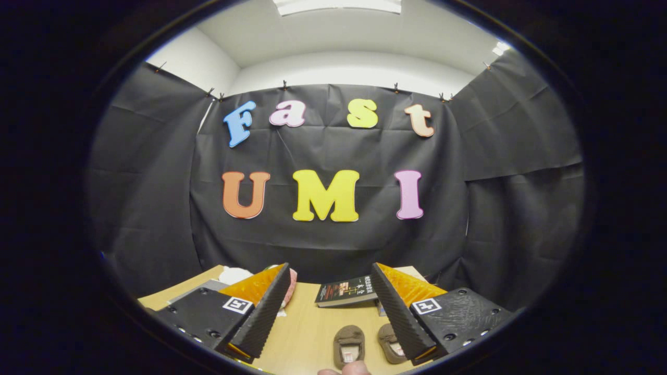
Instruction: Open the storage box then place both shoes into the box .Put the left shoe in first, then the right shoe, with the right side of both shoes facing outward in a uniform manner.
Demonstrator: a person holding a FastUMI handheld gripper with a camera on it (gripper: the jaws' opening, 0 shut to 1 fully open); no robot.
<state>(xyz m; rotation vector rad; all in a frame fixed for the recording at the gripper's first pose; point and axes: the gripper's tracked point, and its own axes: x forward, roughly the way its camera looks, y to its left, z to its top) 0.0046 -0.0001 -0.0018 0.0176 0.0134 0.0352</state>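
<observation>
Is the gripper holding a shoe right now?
No. The gripper holds nothing: its fingers stand wide apart above the table, and the two brown shoes lie untouched below them.

claw (330, 302) open, empty | two brown shoes (348, 345) between fingers | book (346, 290) beyond

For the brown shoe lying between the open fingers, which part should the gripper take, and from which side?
Probably the collar rim around the opening, from above. The brown shoe lies sole-down on the table with its opening facing up, so one finger could go inside and one outside the wall. The gripper is open and empty; a second shoe lies close beside the right finger.
</observation>
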